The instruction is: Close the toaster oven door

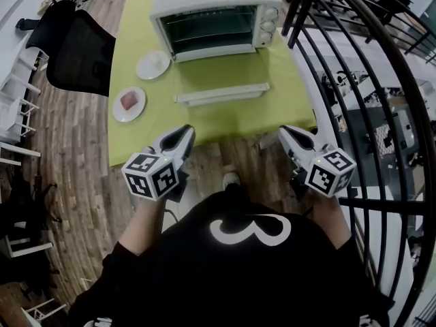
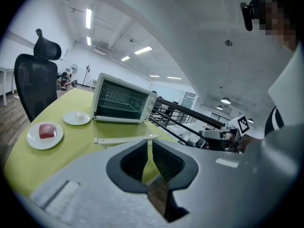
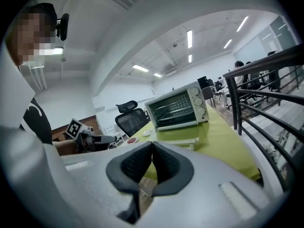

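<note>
A white toaster oven [image 1: 214,19] stands at the far side of the green table [image 1: 286,80]. Its glass door [image 1: 221,94] hangs fully open and lies flat toward me. My left gripper [image 1: 185,136] and right gripper [image 1: 283,133] hover side by side at the table's near edge, well short of the door. Both are shut with nothing between the jaws. The left gripper view shows the oven [image 2: 122,99] and its door [image 2: 126,139] beyond the closed left gripper [image 2: 147,144]. In the right gripper view, the oven [image 3: 178,108] sits beyond the closed right gripper [image 3: 152,146].
An empty white plate [image 1: 152,65] and a plate with a red piece of food [image 1: 129,103] lie left of the door. A black office chair [image 1: 78,46] stands at the table's left. A black metal railing [image 1: 354,80] runs close along the right.
</note>
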`<act>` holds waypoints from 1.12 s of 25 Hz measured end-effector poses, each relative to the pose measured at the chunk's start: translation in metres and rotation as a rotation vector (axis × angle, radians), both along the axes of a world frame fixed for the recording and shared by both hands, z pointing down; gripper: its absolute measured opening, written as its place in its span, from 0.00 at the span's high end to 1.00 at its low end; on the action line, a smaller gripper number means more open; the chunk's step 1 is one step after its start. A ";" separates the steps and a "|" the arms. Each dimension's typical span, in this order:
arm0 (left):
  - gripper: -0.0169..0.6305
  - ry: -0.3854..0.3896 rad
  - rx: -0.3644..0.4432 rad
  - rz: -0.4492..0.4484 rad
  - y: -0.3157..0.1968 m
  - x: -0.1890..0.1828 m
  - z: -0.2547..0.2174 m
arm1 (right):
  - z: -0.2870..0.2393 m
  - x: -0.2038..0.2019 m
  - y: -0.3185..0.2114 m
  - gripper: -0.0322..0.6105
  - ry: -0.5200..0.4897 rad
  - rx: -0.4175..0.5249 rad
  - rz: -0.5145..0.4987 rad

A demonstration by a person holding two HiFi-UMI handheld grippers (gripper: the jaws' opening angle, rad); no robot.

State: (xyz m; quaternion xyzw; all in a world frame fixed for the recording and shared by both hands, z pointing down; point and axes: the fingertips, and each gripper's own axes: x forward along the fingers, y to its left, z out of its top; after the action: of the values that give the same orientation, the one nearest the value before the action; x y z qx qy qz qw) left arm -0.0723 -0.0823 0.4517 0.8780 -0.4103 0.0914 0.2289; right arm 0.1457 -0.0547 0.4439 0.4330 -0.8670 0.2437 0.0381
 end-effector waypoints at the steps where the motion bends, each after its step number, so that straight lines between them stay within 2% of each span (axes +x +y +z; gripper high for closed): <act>1: 0.95 -0.003 -0.009 -0.012 -0.011 -0.003 0.007 | 0.005 0.003 -0.012 0.95 0.002 -0.012 0.003; 3: 0.95 -0.004 -0.021 -0.027 -0.031 -0.008 0.022 | 0.014 0.009 -0.036 0.95 -0.007 -0.038 0.005; 5: 0.94 -0.008 -0.050 -0.035 -0.050 -0.013 0.039 | 0.027 0.012 -0.061 0.87 -0.008 -0.071 -0.001; 7: 0.84 -0.019 -0.095 -0.043 -0.069 -0.018 0.059 | 0.045 0.015 -0.084 0.86 0.009 -0.105 -0.008; 16: 0.67 -0.140 -0.229 -0.085 -0.120 -0.038 0.130 | 0.114 0.017 -0.147 0.72 0.188 -0.188 -0.047; 23: 0.66 -0.170 -0.257 -0.158 -0.147 -0.048 0.149 | 0.148 0.017 -0.175 0.67 0.235 -0.249 -0.032; 28: 0.66 -0.184 -0.277 -0.141 -0.154 -0.044 0.158 | 0.160 0.016 -0.184 0.66 0.266 -0.273 -0.035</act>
State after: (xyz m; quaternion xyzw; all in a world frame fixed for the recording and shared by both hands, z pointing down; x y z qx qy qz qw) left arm -0.1160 -0.2359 0.6096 0.7952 -0.4734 0.2108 0.3148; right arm 0.1615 -0.2392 0.6039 0.4370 -0.8206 0.2991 0.2150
